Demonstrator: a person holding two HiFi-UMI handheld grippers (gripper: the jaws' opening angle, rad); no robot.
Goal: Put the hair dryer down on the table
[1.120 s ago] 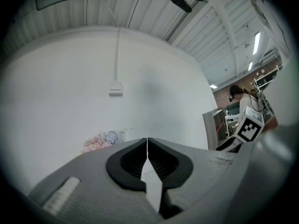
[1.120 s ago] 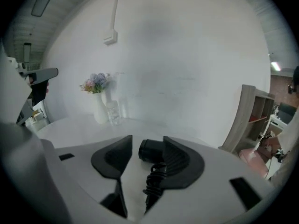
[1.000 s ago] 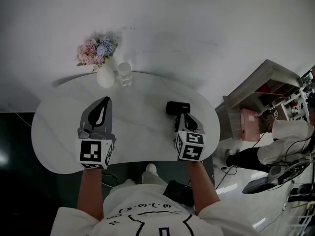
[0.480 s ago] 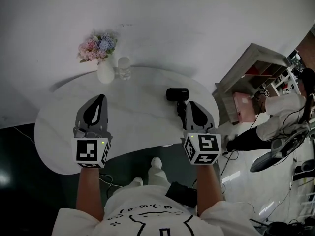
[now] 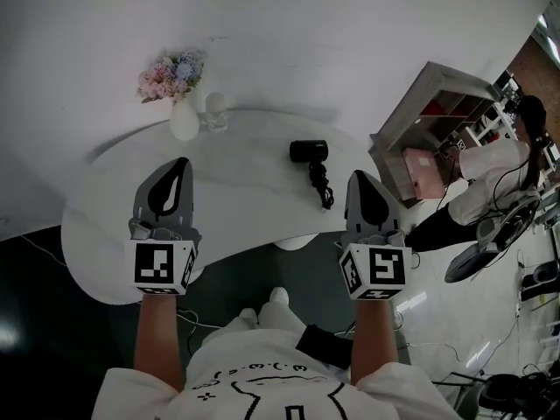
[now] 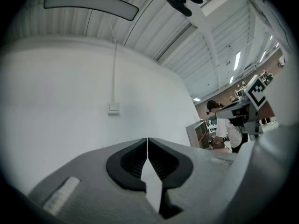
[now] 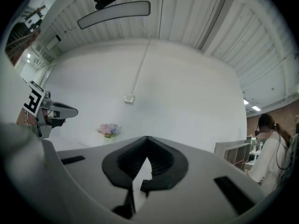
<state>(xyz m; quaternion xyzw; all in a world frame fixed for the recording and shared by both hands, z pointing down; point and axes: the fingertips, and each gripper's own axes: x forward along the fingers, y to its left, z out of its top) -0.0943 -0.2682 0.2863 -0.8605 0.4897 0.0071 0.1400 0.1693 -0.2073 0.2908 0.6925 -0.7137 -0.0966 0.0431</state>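
The black hair dryer point(image 5: 311, 152) lies on the white oval table point(image 5: 236, 208), right of centre, its cord point(image 5: 320, 185) trailing toward the near edge. My right gripper point(image 5: 361, 180) is shut and empty, off to the right of the dryer at the table's right rim, not touching it. My left gripper point(image 5: 178, 166) is shut and empty over the left part of the table. In the left gripper view the jaw tips point(image 6: 147, 140) meet; the right gripper view shows its tips point(image 7: 147, 139) closed too, facing the wall.
A white vase of pink and blue flowers point(image 5: 178, 94) and a small glass point(image 5: 214, 112) stand at the table's far edge. A shelf unit point(image 5: 429, 129) with a pink box stands to the right. A person in white point(image 5: 494, 178) is beyond it.
My right gripper has let go of the hair dryer and drawn back to the right and toward me. The dryer now rests alone on the table. The left gripper has hardly moved.
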